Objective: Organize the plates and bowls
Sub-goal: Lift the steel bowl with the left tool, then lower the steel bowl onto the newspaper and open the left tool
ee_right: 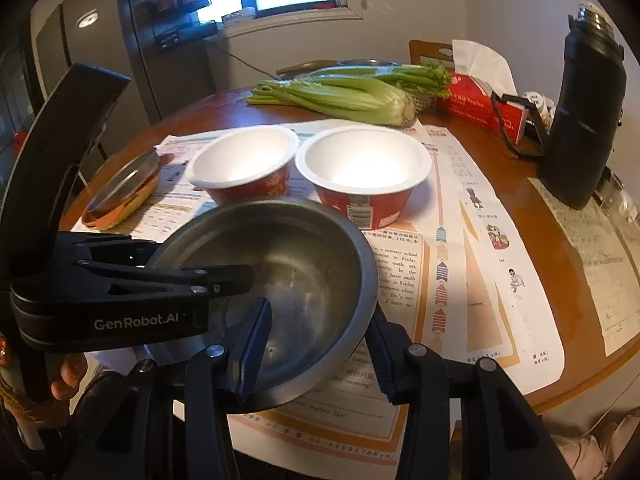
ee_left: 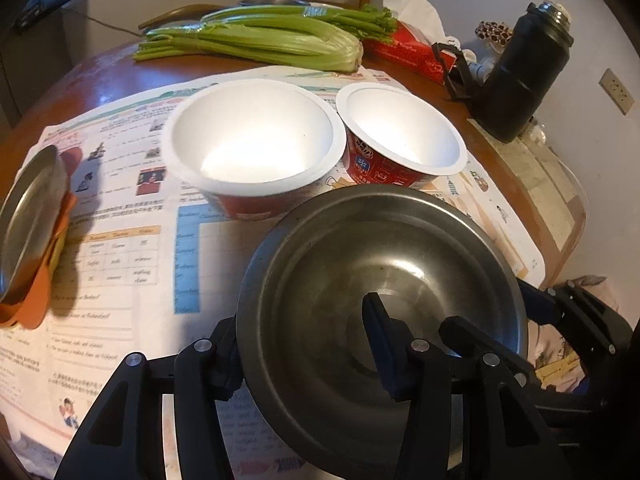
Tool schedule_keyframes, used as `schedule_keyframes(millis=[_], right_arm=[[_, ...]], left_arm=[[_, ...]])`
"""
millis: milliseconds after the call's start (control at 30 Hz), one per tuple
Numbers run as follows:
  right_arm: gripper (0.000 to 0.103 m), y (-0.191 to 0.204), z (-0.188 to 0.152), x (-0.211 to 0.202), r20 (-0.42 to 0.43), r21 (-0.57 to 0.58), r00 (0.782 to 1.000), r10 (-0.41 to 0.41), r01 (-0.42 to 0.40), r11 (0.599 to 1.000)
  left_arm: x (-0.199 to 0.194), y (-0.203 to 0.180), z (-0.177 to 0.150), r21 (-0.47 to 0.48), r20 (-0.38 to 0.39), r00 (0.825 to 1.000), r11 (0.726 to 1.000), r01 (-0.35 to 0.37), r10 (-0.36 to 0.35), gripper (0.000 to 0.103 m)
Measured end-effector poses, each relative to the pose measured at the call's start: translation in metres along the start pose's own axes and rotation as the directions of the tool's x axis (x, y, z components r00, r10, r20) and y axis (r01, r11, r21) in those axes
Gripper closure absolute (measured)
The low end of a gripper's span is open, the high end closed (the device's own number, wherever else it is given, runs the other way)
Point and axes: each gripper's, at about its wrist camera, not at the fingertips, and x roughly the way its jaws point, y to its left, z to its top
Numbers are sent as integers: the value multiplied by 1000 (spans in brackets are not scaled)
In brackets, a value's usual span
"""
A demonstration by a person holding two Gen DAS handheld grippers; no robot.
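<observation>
We clamp the steel bowl (ee_left: 380,300) by opposite rims, left gripper (ee_left: 304,356) and right gripper (ee_right: 316,352) each pinching its wall, steadying it above the worktop (ee_right: 520,152); two paper bowls (ee_left: 256,140) wait beyond, likely for stacking.

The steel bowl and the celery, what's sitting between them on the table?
Two empty paper bowls side by side on the printed sheets, between the steel bowl and the celery; clearest in the right wrist view.

Celery (ee_left: 256,40), red tissue box (ee_left: 408,54), black flask (ee_left: 520,76), perhaps worksheets (ee_left: 120,208).
</observation>
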Motion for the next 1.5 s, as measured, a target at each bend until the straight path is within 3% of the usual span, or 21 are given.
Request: schedule_keyframes(millis=[433, 733, 1500], right_arm=[[56, 56, 3, -5, 12, -96, 997, 82, -80, 992], [56, 88, 4, 14, -26, -138, 995, 97, -100, 985], [55, 74, 4, 36, -89, -74, 992, 87, -93, 993]], left_arm=[[-39, 54, -33, -89, 63, 997, 995, -45, 51, 50], [-35, 85, -41, -138, 64, 996, 989, -46, 55, 50], [-17, 75, -28, -66, 71, 995, 996, -58, 63, 48]])
